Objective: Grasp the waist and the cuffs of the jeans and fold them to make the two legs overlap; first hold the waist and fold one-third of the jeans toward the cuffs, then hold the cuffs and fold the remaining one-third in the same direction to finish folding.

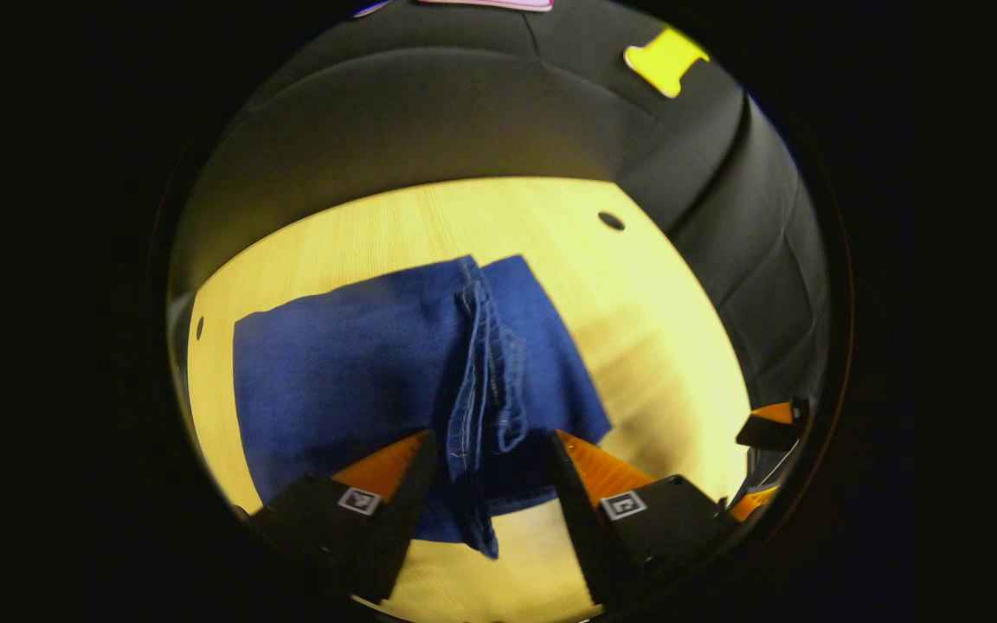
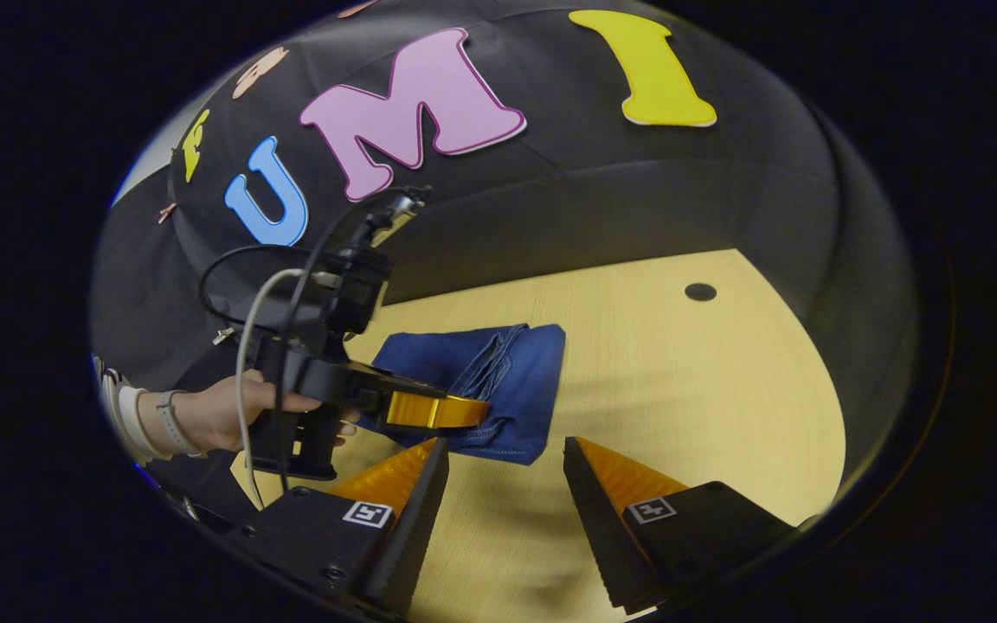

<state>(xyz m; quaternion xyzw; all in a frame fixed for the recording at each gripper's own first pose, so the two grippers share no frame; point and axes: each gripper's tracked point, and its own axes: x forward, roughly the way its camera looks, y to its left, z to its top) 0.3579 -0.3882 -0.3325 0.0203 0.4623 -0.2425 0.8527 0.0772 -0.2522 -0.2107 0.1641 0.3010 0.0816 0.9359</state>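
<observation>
Fingers of the left gripper (image 1: 492, 450) stand spread either side of a raised denim ridge at the near end of the jeans (image 1: 360, 372), which lie folded into a compact packet on the table (image 1: 637, 285), toward its left half. Neither finger visibly presses the cloth, so the hold looks released or not yet made. In the right gripper view, a hand (image 2: 234, 411) steers that same tool low over the packet's near edge, while the right gripper (image 2: 505, 472) hangs open over bare tabletop, just short of the jeans. Judging by the bundle's bulk, folding appears nearly finished. The risk now is the standing ridge: if a finger snags it while lifting away, the top layer could drag and spring open, undoing the overlap of the stacked layers.
</observation>
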